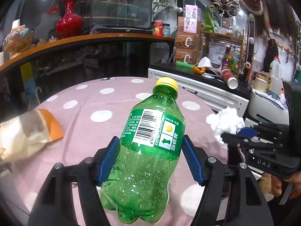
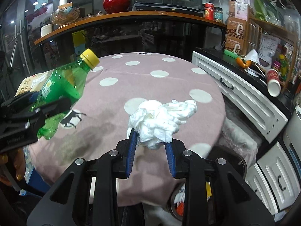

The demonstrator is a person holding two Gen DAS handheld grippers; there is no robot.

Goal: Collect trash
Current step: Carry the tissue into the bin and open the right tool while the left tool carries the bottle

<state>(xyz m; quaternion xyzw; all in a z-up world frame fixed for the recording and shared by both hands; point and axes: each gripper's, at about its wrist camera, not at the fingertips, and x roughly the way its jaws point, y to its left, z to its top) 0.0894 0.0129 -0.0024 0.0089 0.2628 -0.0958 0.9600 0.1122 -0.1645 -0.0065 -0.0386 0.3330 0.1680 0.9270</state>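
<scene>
Pink polka-dot tablecloth (image 2: 169, 86), spread beneath both tools. Snack bag (image 1: 28, 131), flat on cloth, left of left gripper (image 1: 150, 143). Green bottle (image 1: 146, 146), yellow-capped, clamped between left gripper's blue pads, raised off cloth. Crumpled white tissue (image 2: 161, 120), pinched at tips of right gripper (image 2: 150, 141).

Both tools (image 1: 150, 139) (image 2: 150, 137) clamped, loaded
</scene>
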